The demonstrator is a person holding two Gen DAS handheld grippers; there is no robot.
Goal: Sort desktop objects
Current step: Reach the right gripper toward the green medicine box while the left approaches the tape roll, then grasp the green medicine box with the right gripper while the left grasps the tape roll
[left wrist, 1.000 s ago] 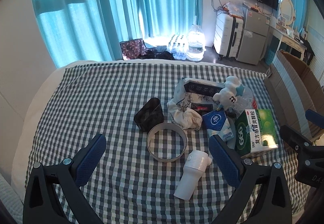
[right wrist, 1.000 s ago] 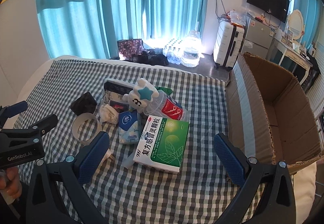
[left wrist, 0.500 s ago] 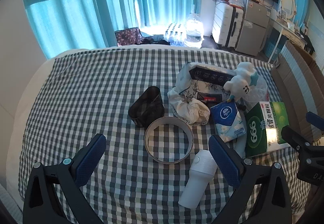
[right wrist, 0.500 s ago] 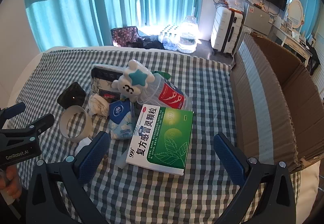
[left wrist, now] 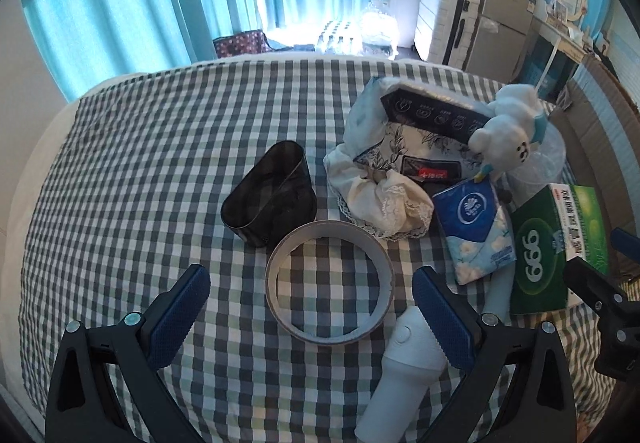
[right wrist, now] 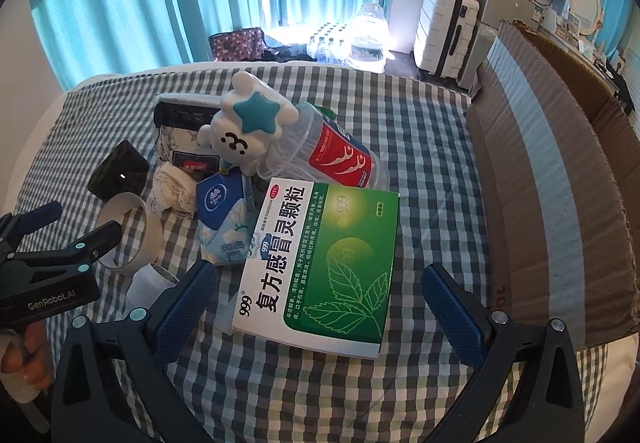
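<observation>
Both grippers have dropped closer, the left gripper (left wrist: 311,303) spread wide over the tape ring (left wrist: 329,281), the right gripper (right wrist: 319,295) wide over the green medicine box (right wrist: 320,263).

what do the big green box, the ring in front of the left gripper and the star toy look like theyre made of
Green box: likely glossy printed cardboard, with sharp folded edges and a sheen.
Ring: probably a tape roll, a thin smooth band with a pale inner face.
Star toy: soft plush, fuzzy white surface.
</observation>
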